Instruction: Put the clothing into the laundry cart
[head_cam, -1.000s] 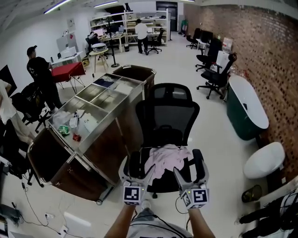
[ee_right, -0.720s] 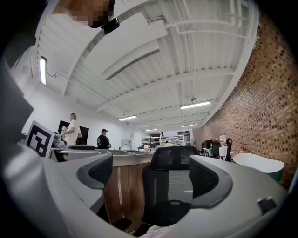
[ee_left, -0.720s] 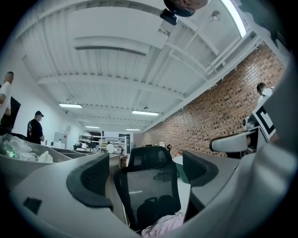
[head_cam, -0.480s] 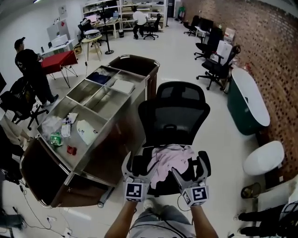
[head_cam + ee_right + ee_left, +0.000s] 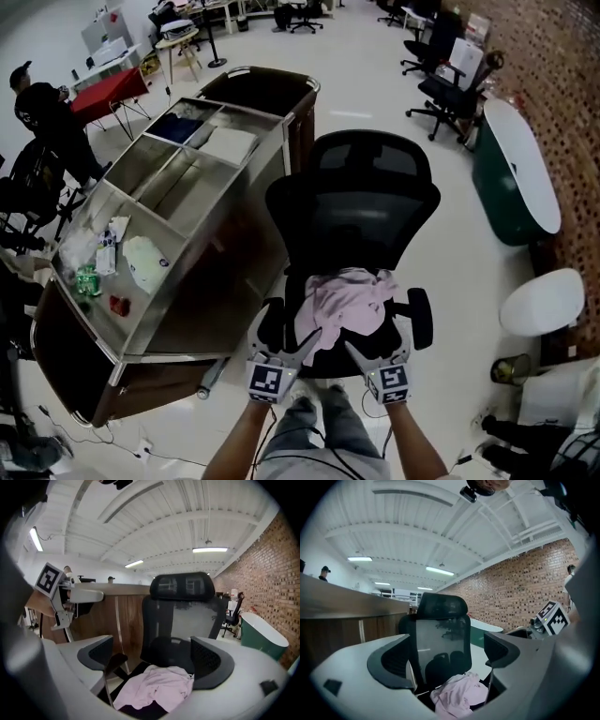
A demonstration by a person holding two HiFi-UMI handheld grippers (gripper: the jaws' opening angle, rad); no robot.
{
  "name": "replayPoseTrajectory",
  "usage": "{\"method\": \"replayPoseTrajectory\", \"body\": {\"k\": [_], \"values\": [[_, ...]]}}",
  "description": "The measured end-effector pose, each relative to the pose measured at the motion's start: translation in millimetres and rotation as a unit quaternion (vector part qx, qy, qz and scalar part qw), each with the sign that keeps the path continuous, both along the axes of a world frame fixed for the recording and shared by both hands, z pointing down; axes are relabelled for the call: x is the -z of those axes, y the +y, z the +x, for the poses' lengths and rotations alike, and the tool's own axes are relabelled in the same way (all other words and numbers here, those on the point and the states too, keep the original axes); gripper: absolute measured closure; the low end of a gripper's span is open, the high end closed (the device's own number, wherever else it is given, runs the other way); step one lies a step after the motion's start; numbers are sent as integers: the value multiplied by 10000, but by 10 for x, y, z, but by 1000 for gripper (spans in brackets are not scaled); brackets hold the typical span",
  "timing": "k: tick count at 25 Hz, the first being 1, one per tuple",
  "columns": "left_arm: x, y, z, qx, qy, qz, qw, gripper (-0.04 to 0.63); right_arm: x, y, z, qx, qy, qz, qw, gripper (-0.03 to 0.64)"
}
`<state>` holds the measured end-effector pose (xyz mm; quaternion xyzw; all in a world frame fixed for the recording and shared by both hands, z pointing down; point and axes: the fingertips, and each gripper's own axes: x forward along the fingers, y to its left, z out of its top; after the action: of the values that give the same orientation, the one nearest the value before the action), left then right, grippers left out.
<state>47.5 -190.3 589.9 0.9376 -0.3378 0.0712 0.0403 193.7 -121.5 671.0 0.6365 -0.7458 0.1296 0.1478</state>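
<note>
A crumpled pink garment (image 5: 342, 305) lies on the seat of a black mesh office chair (image 5: 361, 202). My left gripper (image 5: 279, 336) and right gripper (image 5: 380, 339) hover side by side at the seat's front edge, both open and holding nothing. In the left gripper view the garment (image 5: 454, 695) sits low between and beyond the wide jaws of the left gripper (image 5: 446, 656). In the right gripper view the garment (image 5: 154, 688) likewise lies just ahead of the right gripper (image 5: 152, 658). The steel and wood laundry cart (image 5: 202, 248) stands left of the chair, with dark bags at its far end (image 5: 267, 89) and near end (image 5: 66, 366).
The cart's top compartments hold folded linen (image 5: 173, 127), a white bag (image 5: 145, 262) and small bottles. A green bathtub (image 5: 520, 173) and a white fixture (image 5: 548, 300) stand at the right by the brick wall. A person in black (image 5: 42, 112) stands far left near a red table (image 5: 108, 94).
The head view has tipped further down and closed in on the chair. Both grippers stay open at the seat's front edge, slightly nearer the garment.
</note>
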Motion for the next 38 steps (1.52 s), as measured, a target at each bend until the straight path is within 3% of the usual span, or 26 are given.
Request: {"method": "replayPoseTrajectory", "body": {"k": [3,5,8,10,12,14,17,19,22,24,29,31,34,35,38], "values": [[-313,-95,194,-86,-152,-229,9996,121,-727,-124,103,390,40,-757,9964,87],[-557,-117,276,-156,-316,-383,9986,121,-1338,-128,126,875,434,-1472,9843,87],[-1013,-158,333,-310,-714,-598,9952,121,-2271,-186,170,1824,1531,-2246,9449,58],[-1313,-266,419,-334,-874,-693,9932,121,-2791,-421,363,2226,2273,-2478,9151,54],[-1571,-363,486,-246,-932,-867,9916,121,-3249,-703,536,2525,2887,-2615,8858,-5],[-1822,-426,500,-186,-1007,-1021,9895,121,-3660,-946,581,2819,3301,-2684,8600,-18],[-2128,-522,529,-126,-1047,-1191,9873,121,-4222,-1212,621,3056,3562,-2817,8369,-18],[-2255,-594,555,-117,-1030,-1209,9872,121,-4544,-1348,715,2976,3534,-2983,8352,-18],[-2333,-625,542,-69,-978,-1171,9883,121,-4885,-1392,749,2872,3103,-3399,8401,-17],[-2387,-587,498,51,-992,-1305,9865,121,-5062,-1357,708,2950,2824,-3649,8367,-14],[-2421,-576,396,169,-1012,-1412,9847,121,-5069,-1401,653,3120,2533,-3936,8268,28],[-2375,-509,382,199,-983,-1519,9833,121,-4969,-1336,661,3097,2483,-3991,8265,102],[-2215,-484,378,237,-878,-1542,9838,121,-4744,-1223,665,2854,2156,-4326,8276,365],[-2148,-478,372,255,-838,-1520,9845,121,-4673,-1123,635,2799,1950,-4482,8263,414],[-1919,-429,336,348,-694,-1512,9855,121,-4434,-678,465,2735,1290,-4785,8244,464]]}}
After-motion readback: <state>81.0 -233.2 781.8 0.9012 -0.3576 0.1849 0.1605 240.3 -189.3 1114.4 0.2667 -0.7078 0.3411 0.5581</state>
